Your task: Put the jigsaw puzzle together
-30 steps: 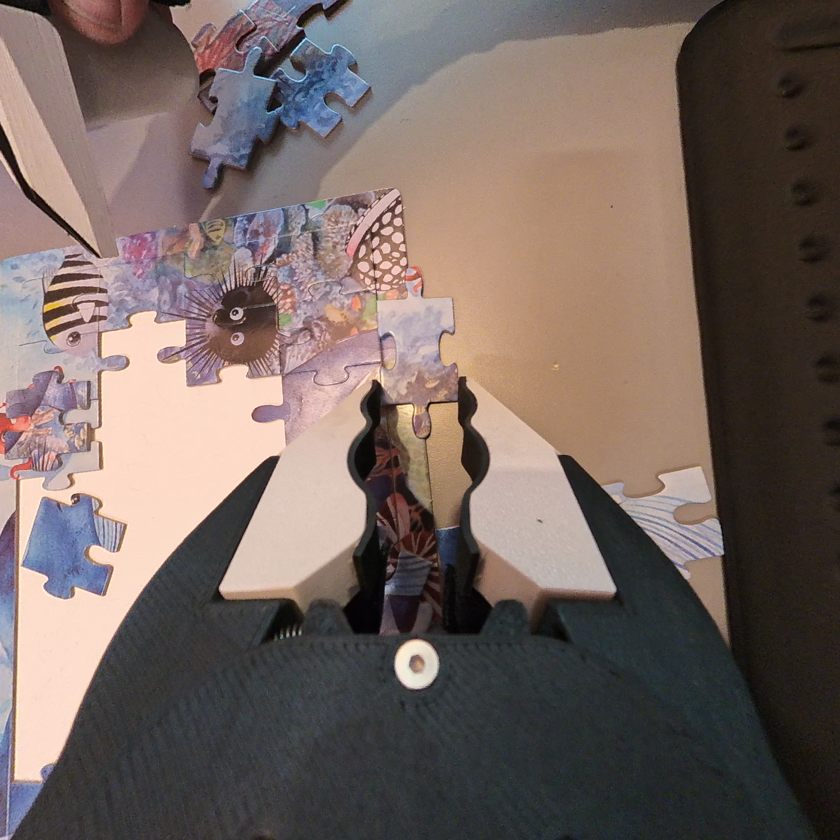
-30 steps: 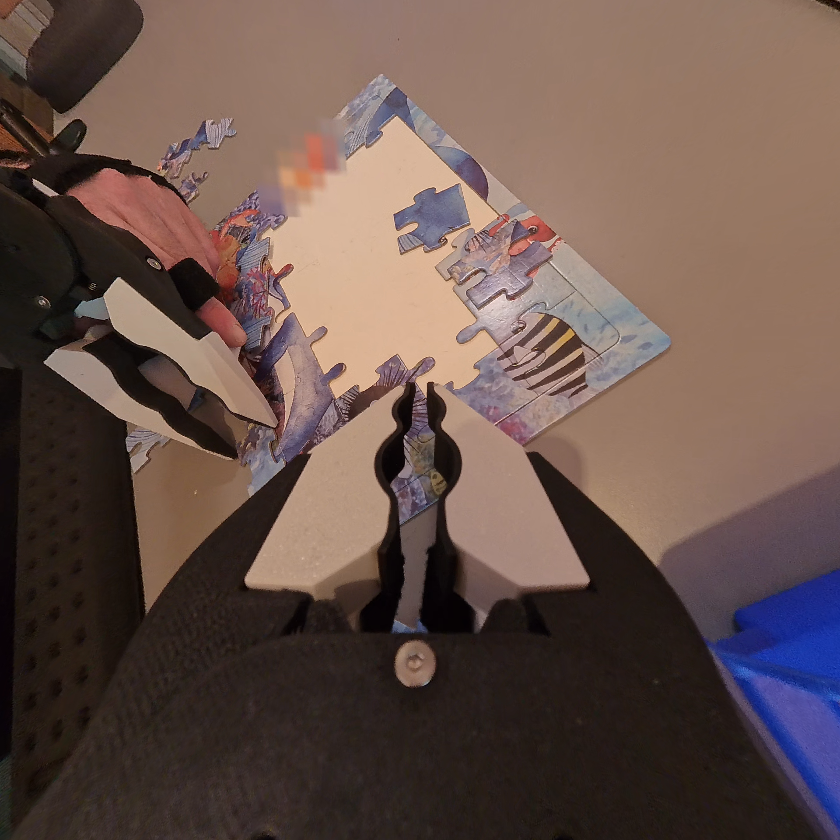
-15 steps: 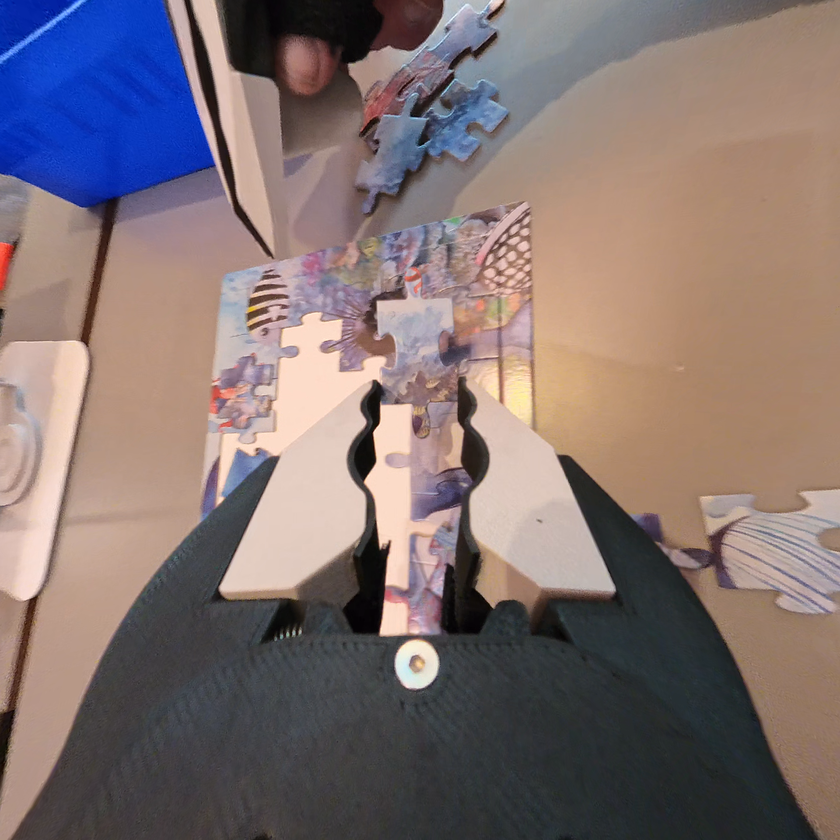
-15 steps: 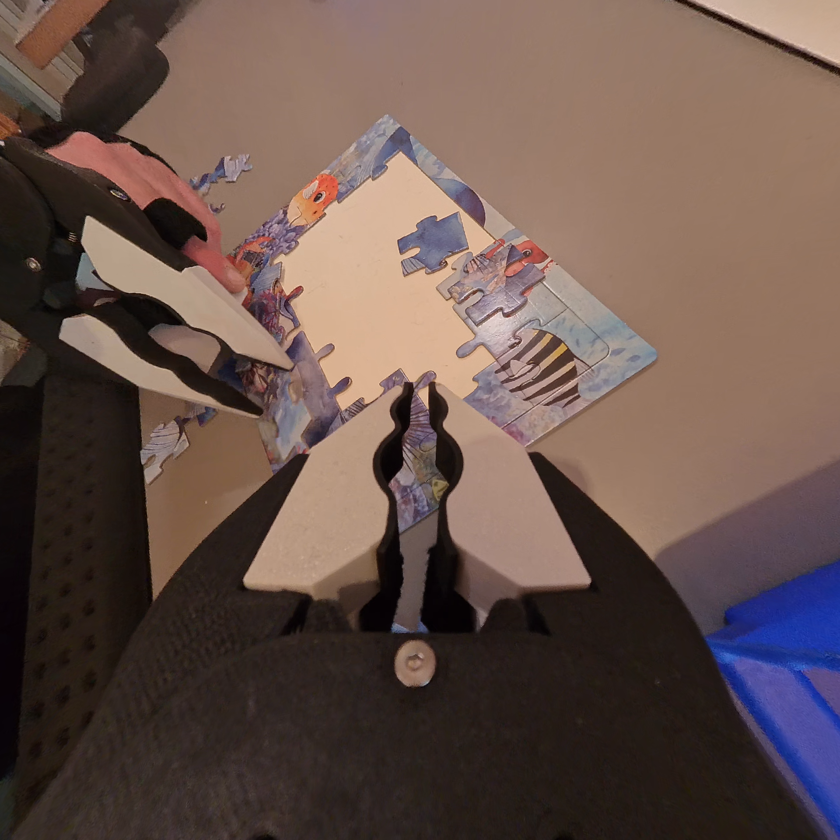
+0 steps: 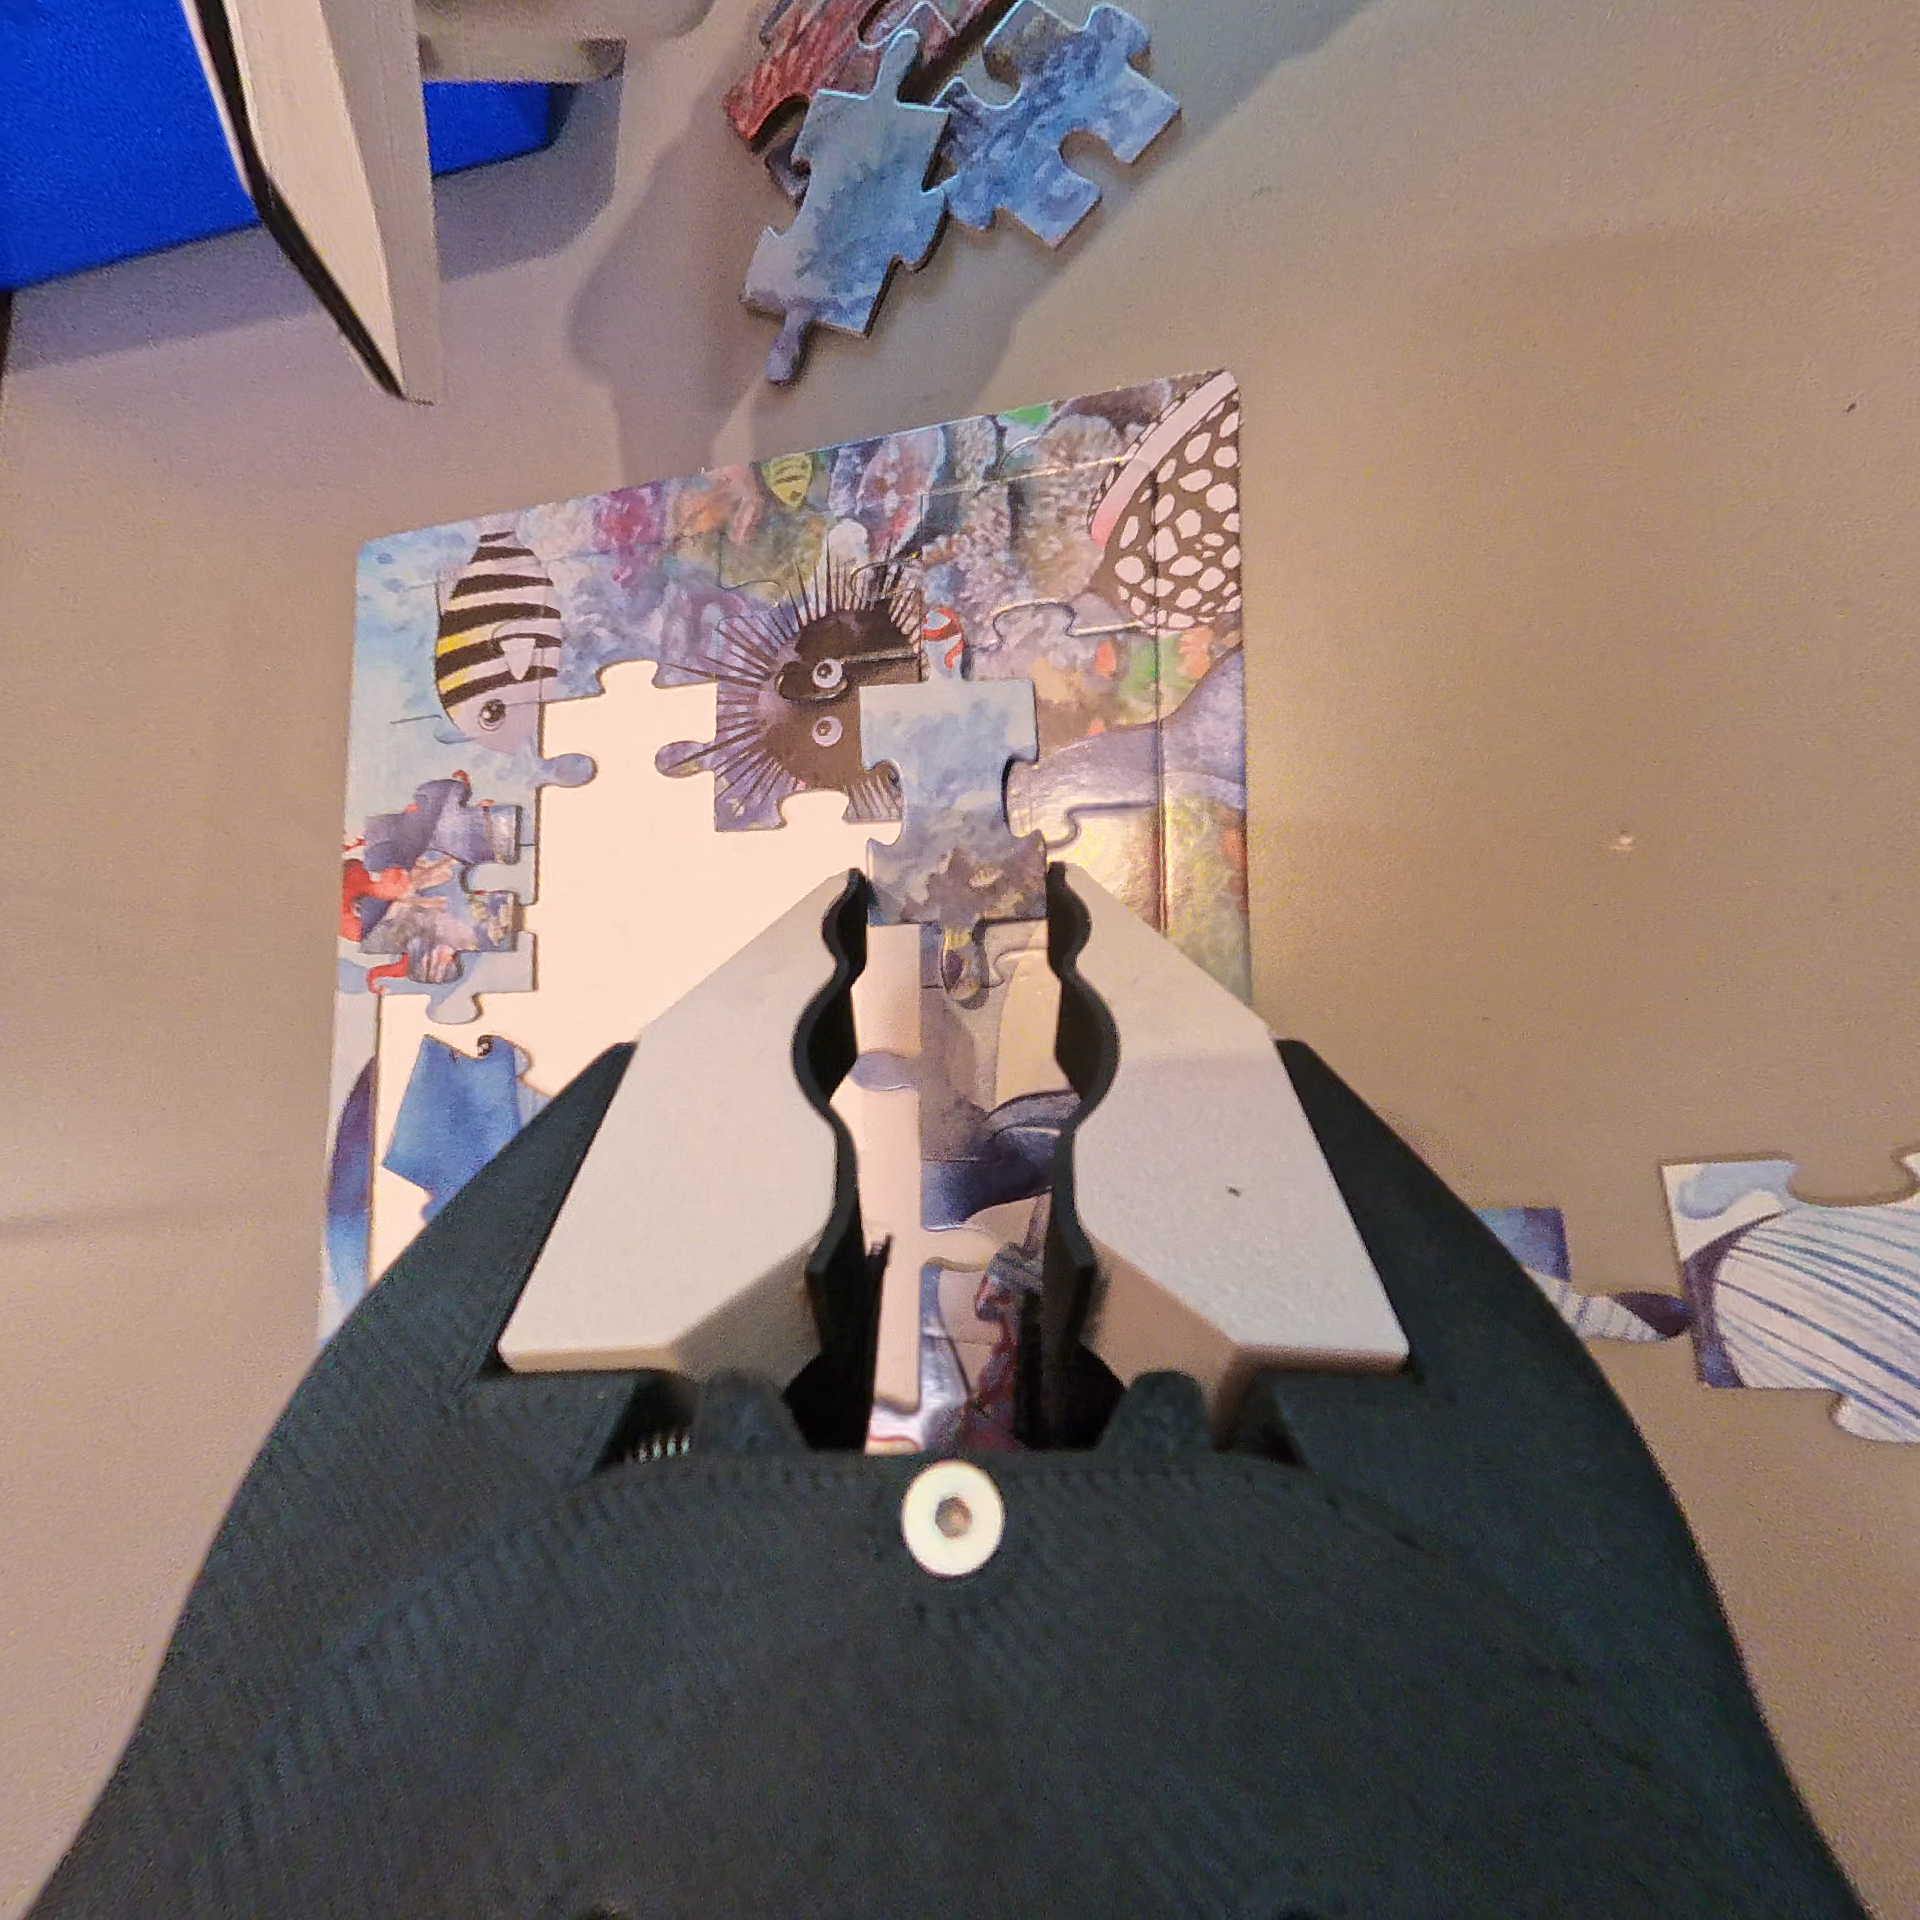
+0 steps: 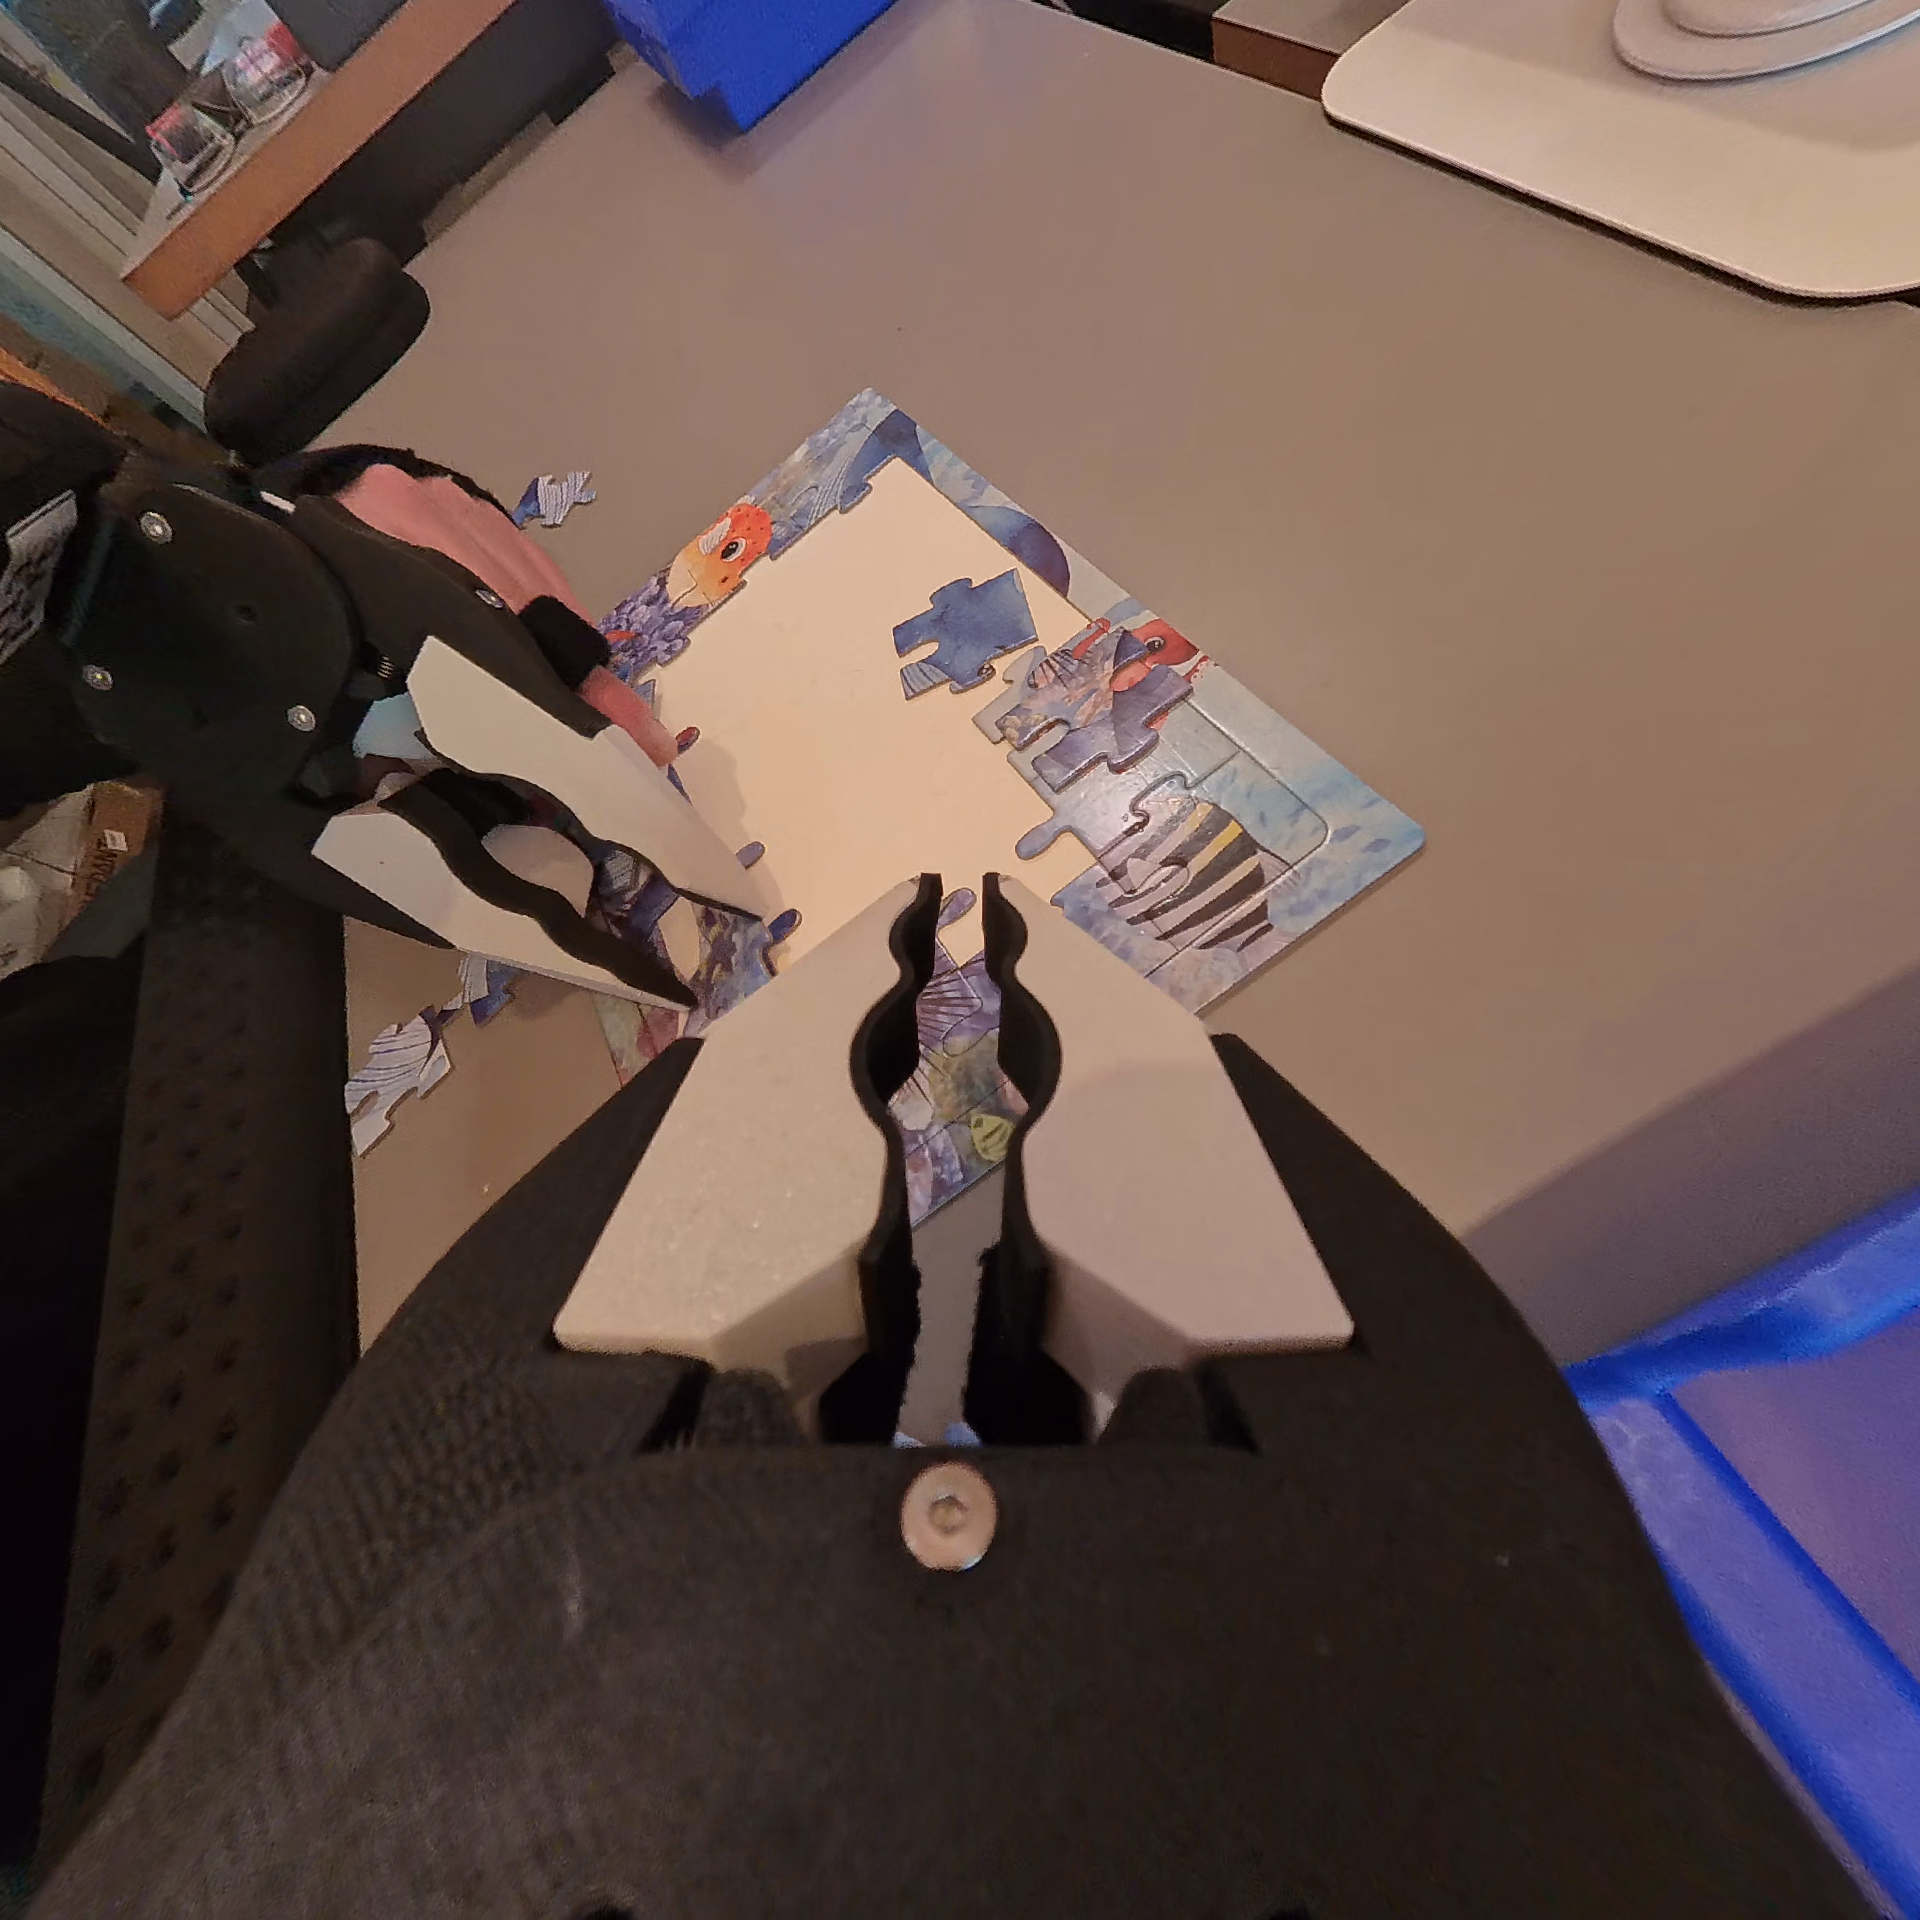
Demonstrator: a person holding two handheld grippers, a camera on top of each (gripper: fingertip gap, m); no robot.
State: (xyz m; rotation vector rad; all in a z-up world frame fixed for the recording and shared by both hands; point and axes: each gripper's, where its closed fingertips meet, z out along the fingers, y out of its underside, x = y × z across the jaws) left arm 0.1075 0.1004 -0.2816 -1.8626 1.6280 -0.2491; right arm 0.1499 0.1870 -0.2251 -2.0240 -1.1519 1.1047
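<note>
The jigsaw board [image 5: 644, 894] lies on the grey table, with its border partly filled and a bare cream middle. It also shows in the right wrist view [image 6: 831, 748]. My left gripper [image 5: 956, 883] is shut on a light blue puzzle piece [image 5: 951, 769] and holds it above the board beside the spiky dark fish [image 5: 810, 707]. The left gripper also shows in the right wrist view [image 6: 722, 961], over the board's near left corner. My right gripper [image 6: 961, 883] is shut and empty, raised above the board's near edge. A loose blue piece [image 6: 966, 634] lies on the bare middle.
Loose pieces [image 5: 935, 156] lie beyond the board, and a striped whale piece [image 5: 1808, 1299] lies to its right. A blue bin [image 6: 1766, 1455] stands at the near right. A white pad [image 6: 1610, 125] lies far right. A black perforated mat [image 6: 208, 1247] lies on the left. The grippers' ends are close to 12 centimeters from one another.
My left gripper has lifted and carried the light blue piece from the board's right edge inward, next to the spiky fish. My right gripper has risen and pulled back from the board.
</note>
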